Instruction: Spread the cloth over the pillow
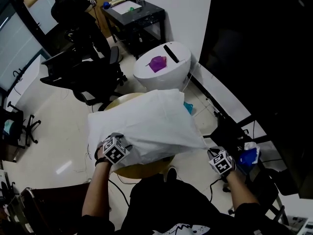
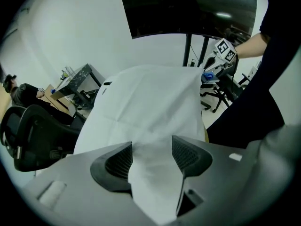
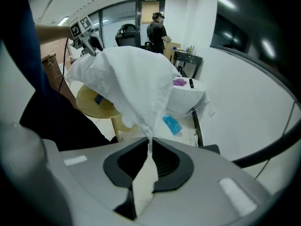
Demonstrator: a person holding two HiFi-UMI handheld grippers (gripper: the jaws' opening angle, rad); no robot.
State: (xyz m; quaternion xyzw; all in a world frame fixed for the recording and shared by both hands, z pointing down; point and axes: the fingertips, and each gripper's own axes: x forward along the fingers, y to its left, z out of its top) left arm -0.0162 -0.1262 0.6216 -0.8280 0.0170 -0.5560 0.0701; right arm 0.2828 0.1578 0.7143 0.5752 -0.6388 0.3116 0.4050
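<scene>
White cloth (image 1: 151, 121) draped over a bulky form on the round surface (image 1: 142, 170). The form is taken to be the pillow, which no view shows directly. The cloth covers the top of the surface and overhangs its near edge, where both tools work.

At the near-left edge of the surface, the left hand-held gripper (image 2: 151, 158) has its jaws spread wide. A fold of cloth lies loose between them, unsqueezed, consistent with letting that corner rest where it lies.

Off the near-right edge of the surface, the right hand-held gripper (image 3: 150, 155) has its jaws pressed together on a narrow corner of cloth. The cloth runs taut from the pinch up to the draped mass, which accounts for the ridge along that side. The corner is probably held so that it can be drawn outward and down past the hidden bulk.

Judged stage: late, with the cover largely on and the right corner not yet laid.

Risk: with the left side free, a pull on the right may drag the whole sheet toward that side of the surface.
</scene>
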